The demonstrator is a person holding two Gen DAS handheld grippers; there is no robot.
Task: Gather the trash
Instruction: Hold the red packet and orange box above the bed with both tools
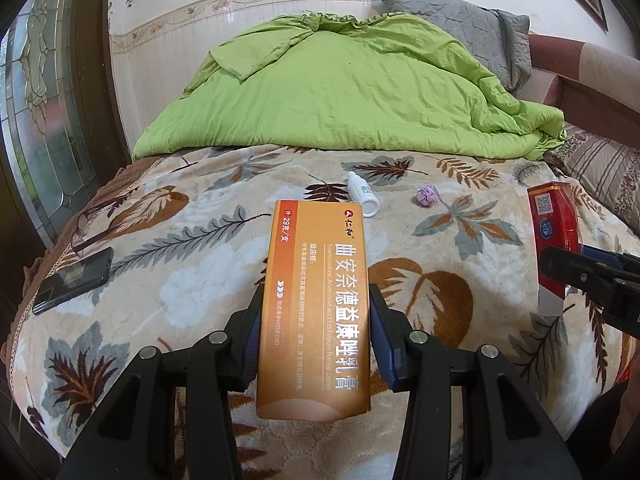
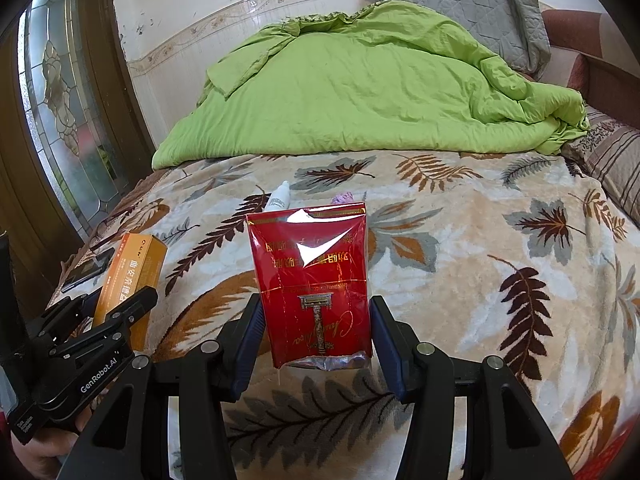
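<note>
Both pieces of trash are held clear of the bed
The orange carton (image 1: 314, 304) is clamped in the left gripper (image 1: 316, 336), the red pack (image 2: 310, 284) in the right gripper (image 2: 316, 332); the white bottle (image 1: 363, 196) and purple wad (image 1: 427, 195) are left on the blanket (image 1: 460, 320)

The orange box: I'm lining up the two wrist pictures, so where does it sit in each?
Left wrist: orange box at centre, clamped in the left gripper.
Right wrist: same box at far left, behind that gripper's fingers.
Shared landmark: the white bottle on the leaf-print blanket.
</note>
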